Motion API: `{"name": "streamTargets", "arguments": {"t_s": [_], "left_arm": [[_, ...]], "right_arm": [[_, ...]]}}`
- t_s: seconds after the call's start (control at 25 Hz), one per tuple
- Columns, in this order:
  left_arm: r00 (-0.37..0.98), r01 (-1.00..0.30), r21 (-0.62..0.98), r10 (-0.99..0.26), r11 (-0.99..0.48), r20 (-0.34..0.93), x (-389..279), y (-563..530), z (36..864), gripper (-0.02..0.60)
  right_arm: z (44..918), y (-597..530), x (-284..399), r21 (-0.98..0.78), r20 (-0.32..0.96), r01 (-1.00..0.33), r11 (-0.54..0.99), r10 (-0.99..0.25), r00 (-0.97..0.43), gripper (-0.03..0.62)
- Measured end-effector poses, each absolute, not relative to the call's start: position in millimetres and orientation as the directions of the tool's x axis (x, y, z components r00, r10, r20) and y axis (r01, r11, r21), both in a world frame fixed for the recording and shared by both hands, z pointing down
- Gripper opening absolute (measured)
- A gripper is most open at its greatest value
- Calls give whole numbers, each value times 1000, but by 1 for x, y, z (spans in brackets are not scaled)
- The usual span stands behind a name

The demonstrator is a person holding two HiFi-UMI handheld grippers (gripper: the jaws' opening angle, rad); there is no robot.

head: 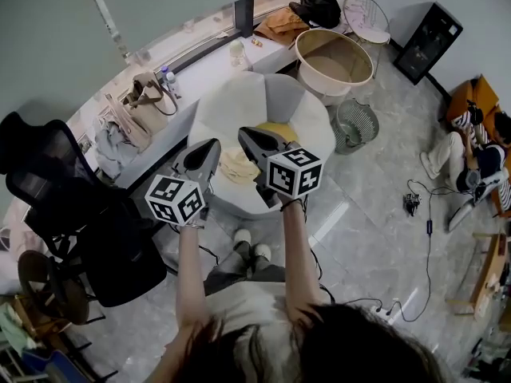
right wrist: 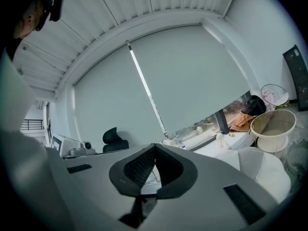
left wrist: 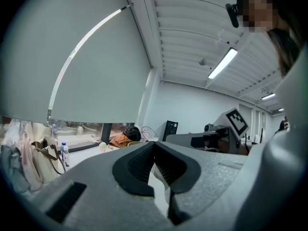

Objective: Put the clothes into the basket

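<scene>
A cream garment [head: 237,167] lies crumpled on a white round seat [head: 239,102], with a yellow piece [head: 281,129] beside it, partly hidden by my right gripper. My left gripper [head: 211,144] hovers just left of the cream garment and my right gripper [head: 243,133] just above it. Both point away from me. In the left gripper view the left gripper [left wrist: 154,143] has its jaw tips touching, with nothing seen between them. The right gripper [right wrist: 154,146] is shut the same way. The beige round basket [head: 335,58] stands beyond the seat at the back right, also seen as the basket [right wrist: 274,129].
A wire wastebasket [head: 355,123] stands right of the seat. A black office chair [head: 60,186] is at my left. A long white desk [head: 207,66] with bags [head: 140,98] runs along the window behind the seat. Cables [head: 419,206] lie on the floor at right.
</scene>
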State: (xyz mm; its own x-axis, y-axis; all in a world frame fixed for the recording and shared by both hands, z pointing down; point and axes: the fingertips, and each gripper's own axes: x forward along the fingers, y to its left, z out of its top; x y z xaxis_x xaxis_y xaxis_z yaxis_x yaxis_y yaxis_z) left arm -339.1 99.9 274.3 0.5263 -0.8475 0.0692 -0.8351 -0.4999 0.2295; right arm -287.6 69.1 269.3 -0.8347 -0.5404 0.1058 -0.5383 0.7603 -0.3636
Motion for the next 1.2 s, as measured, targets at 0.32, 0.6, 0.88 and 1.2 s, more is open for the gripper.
{"name": "streamTargets", "arguments": {"t_s": [0.32,0.6,0.88,1.2], "left_arm": [[524,-833,256,-848,-491,76,-372,69,289,11],[541,-822,279,-835,-497,106,-385,50,308,11],[561,-809,313,-814,-498,155,-385,37,332,11],[557,-805,367,-807,-467,197,-377,26,355,11]], "right_arm": [[287,36,-317,-382,136,-553,740,-547,-826,9],[310,10,-327,-415,167,-570,709,-556,-814,9],[336,-1,-330,-446,214,-585,678,-553,-805,9],[360,-15,-329,-470,266,-584,662,-524,-809,9]]}}
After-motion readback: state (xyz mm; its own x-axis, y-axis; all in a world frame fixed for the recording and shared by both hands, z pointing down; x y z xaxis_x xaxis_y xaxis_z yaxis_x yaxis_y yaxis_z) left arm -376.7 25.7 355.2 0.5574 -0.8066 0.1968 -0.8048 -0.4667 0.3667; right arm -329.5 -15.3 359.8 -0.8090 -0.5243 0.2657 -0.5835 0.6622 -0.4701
